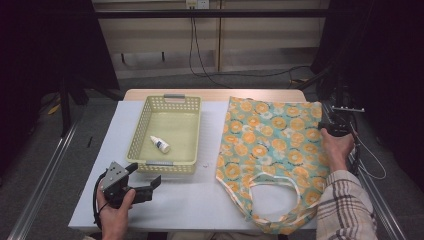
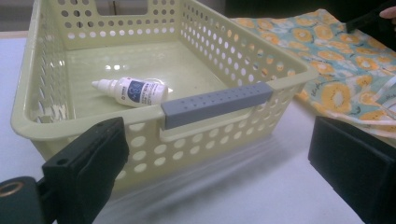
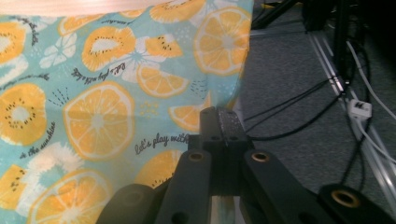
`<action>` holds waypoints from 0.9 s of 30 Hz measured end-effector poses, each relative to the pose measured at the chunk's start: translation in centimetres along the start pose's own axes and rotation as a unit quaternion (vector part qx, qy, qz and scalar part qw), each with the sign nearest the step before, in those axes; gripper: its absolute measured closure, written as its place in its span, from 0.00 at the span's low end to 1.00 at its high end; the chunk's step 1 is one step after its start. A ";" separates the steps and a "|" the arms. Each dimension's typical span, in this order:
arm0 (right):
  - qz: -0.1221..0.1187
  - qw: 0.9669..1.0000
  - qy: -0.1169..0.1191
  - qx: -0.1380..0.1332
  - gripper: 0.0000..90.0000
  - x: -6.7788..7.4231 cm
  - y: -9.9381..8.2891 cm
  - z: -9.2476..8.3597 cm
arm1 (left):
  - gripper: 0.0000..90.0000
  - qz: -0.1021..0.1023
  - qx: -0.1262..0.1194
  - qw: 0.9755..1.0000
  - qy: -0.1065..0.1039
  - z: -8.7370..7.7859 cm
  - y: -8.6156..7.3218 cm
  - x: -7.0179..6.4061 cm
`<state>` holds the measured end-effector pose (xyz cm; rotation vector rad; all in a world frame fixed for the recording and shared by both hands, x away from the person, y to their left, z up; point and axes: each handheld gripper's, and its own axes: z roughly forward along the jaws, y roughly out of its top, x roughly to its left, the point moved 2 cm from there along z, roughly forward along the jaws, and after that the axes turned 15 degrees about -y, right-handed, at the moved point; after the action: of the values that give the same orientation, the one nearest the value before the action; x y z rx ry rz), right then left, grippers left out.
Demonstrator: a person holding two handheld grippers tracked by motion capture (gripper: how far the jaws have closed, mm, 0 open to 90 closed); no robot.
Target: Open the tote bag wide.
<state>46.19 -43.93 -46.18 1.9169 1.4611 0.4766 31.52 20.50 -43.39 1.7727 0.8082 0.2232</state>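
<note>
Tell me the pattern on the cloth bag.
Teal bag printed with orange citrus slices, clearest in the right gripper view.

On the fruit cloth I can read small black words, "let's play with", under a big orange slice. Other tiny words sit beside the fruits. The little bottle has a blue label, too small to read.

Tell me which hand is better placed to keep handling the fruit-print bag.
Right. The right tongs are shut at the right edge of the fruit-print bag, apparently pinching the fabric there. The left tongs stand open in front of the yellow basket, apart from the bag, so they would probably have to cross the table first.
</note>
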 end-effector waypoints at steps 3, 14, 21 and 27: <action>-0.006 1.000 -0.012 0.004 1.00 -0.9 -0.3 -0.2 | 0.05 0.001 0.001 1.000 0.000 0.0 0.0 0.0; -0.035 0.999 -0.002 0.011 1.00 -2.0 -1.9 -1.0 | 0.05 -0.002 -0.001 1.000 -0.001 0.1 0.0 -0.1; -0.073 0.997 0.004 0.003 1.00 -2.1 -2.7 -1.7 | 0.05 -0.001 0.001 1.000 -0.001 0.1 0.0 -0.1; -0.066 0.998 0.016 -0.014 0.80 -2.4 -2.4 -2.5 | 0.05 -0.001 0.000 1.000 -0.001 0.1 0.0 -0.1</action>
<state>42.11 -45.06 -45.83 1.7841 1.5831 0.4665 31.49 20.36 -43.44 1.7721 0.8085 0.2203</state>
